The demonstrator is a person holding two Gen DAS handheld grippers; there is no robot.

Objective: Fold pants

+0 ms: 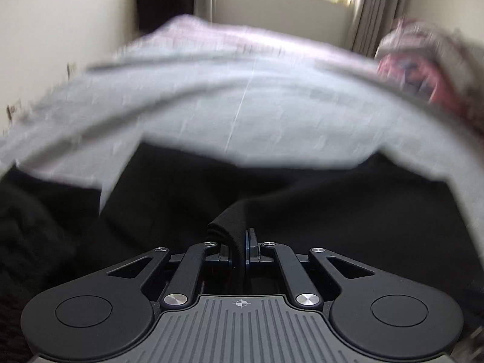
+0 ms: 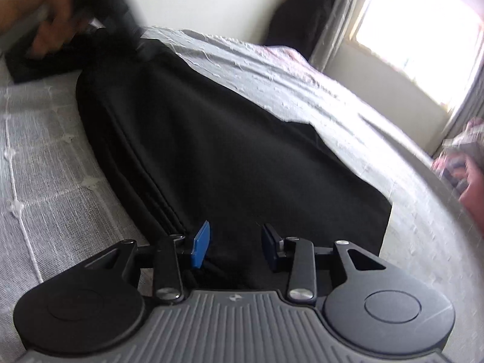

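Black pants [image 2: 211,139] lie spread along a grey bedsheet [image 2: 45,151], running from my right gripper away to the upper left. My right gripper [image 2: 234,242] is open, its blue pads [image 2: 201,243] low over the near end of the pants, with nothing between them. My left gripper [image 1: 240,242] is shut on a bunched fold of the black pants [image 1: 230,214]; dark fabric [image 1: 302,205] spreads out beyond it. In the right wrist view the left gripper and the hand holding it [image 2: 51,27] appear blurred at the far end of the pants.
The bed [image 1: 242,99] fills both views. A pink and grey bundle of cloth [image 1: 423,66] lies at the bed's right side. A bright window [image 2: 423,36] with curtains and a dark garment [image 2: 299,21] hanging by the wall are beyond the bed.
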